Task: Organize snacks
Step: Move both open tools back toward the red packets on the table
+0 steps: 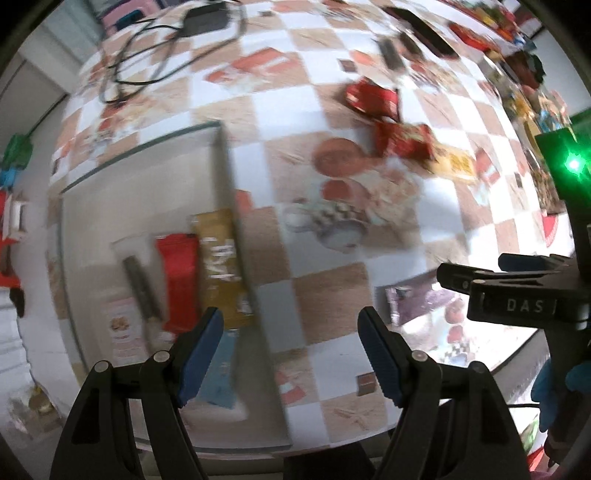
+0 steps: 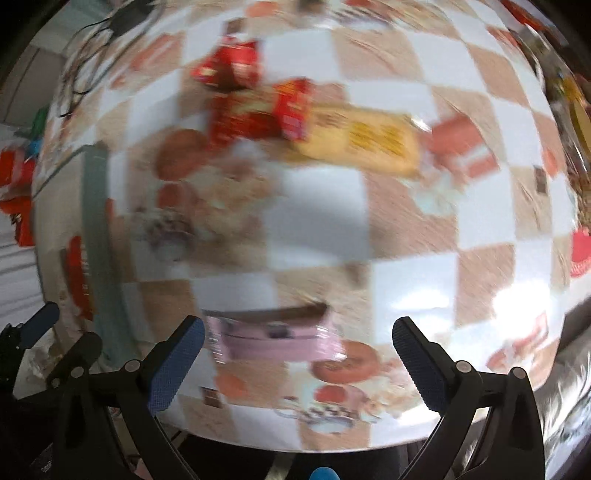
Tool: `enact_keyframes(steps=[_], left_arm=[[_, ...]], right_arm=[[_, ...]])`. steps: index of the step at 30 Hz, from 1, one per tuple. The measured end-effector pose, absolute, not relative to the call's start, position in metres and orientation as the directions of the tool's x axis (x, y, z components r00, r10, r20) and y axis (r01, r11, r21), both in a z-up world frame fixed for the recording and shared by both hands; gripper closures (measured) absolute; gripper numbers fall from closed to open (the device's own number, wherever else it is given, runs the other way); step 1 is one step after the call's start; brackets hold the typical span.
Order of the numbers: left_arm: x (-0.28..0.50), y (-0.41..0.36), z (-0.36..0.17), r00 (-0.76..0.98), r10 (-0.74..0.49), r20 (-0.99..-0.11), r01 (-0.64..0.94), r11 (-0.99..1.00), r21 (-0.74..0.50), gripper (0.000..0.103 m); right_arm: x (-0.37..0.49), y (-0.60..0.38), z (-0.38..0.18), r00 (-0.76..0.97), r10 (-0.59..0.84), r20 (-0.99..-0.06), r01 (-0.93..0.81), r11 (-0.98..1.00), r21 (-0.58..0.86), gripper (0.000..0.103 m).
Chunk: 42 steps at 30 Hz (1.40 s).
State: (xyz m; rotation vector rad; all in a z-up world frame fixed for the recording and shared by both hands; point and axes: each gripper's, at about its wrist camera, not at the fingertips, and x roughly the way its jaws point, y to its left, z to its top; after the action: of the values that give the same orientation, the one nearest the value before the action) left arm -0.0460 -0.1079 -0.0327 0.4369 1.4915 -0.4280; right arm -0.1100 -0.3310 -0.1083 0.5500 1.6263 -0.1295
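Snacks split in two groups. In the white tray point(image 1: 92, 229) at the left of the tabletop point(image 1: 332, 295): a mustard-yellow bar point(image 1: 221, 266) against the tray's right wall, a red bar point(image 1: 179, 280) just left of it and touching, a thin dark stick point(image 1: 142, 288) in a clear wrapper left of that, a pale blue packet point(image 1: 219, 373) below the yellow bar. A pink-printed card point(image 1: 123, 328) lies flat near the stick.

Loose on the checkered tabletop, well apart from the tray: two red packets point(image 1: 373, 98) and point(image 1: 402, 138), the second overlapping a yellow packet point(image 1: 454, 164). Right wrist view shows the same cluster: red packets point(image 2: 231, 66), point(image 2: 258, 114), yellow packet point(image 2: 369, 138).

Pink-purple packet point(image 2: 273, 338) lies flat near the tabletop's near edge, just ahead of the right gripper point(image 2: 297, 363), closer to its left finger. Same packet in the left view point(image 1: 417, 299), beside the right gripper's fingers point(image 1: 461, 280).

Left gripper point(image 1: 291, 354): fingers wide apart, nothing between them, over the tray's right wall and bare tabletop. Right gripper: fingers wide apart, nothing gripped, pads not touching the pink packet.

Both views motion-blurred. Black cables point(image 1: 147, 55) and a dark box point(image 1: 207, 18) at the far left corner. More packets piled along the far right edge point(image 1: 517, 74), too blurred to identify.
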Motion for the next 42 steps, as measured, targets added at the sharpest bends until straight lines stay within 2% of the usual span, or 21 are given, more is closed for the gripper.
enact_keyframes(steps=[5,11,22,35,42], left_arm=[[-0.057,-0.127,-0.057,-0.033,0.010,-0.999,0.560,0.829,-0.010,0.024],[-0.061,-0.132,-0.080,-0.050,0.055,-0.997,0.563,0.826,0.017,0.024],[-0.051,-0.132,-0.090,-0.046,0.093,-0.995,0.545,0.837,0.052,0.024],[0.035,-0.214,-0.059,-0.028,-0.038,-0.999,0.437,0.898,-0.047,0.024],[0.094,-0.256,-0.067,-0.051,-0.089,-0.995,0.302,0.948,-0.100,0.024]], right_arm=[[-0.130,-0.353,-0.118,-0.060,0.277,-0.959,0.473,0.854,0.217,0.001],[-0.148,-0.370,-0.126,-0.080,0.283,-0.956,0.491,0.845,0.209,0.001],[-0.151,-0.409,-0.149,-0.098,0.284,-0.954,0.488,0.849,0.203,0.001],[-0.192,-0.461,-0.183,-0.129,0.271,-0.954,0.506,0.845,0.172,0.001],[-0.199,-0.459,-0.185,-0.150,0.221,-0.964,0.426,0.894,0.139,0.000]])
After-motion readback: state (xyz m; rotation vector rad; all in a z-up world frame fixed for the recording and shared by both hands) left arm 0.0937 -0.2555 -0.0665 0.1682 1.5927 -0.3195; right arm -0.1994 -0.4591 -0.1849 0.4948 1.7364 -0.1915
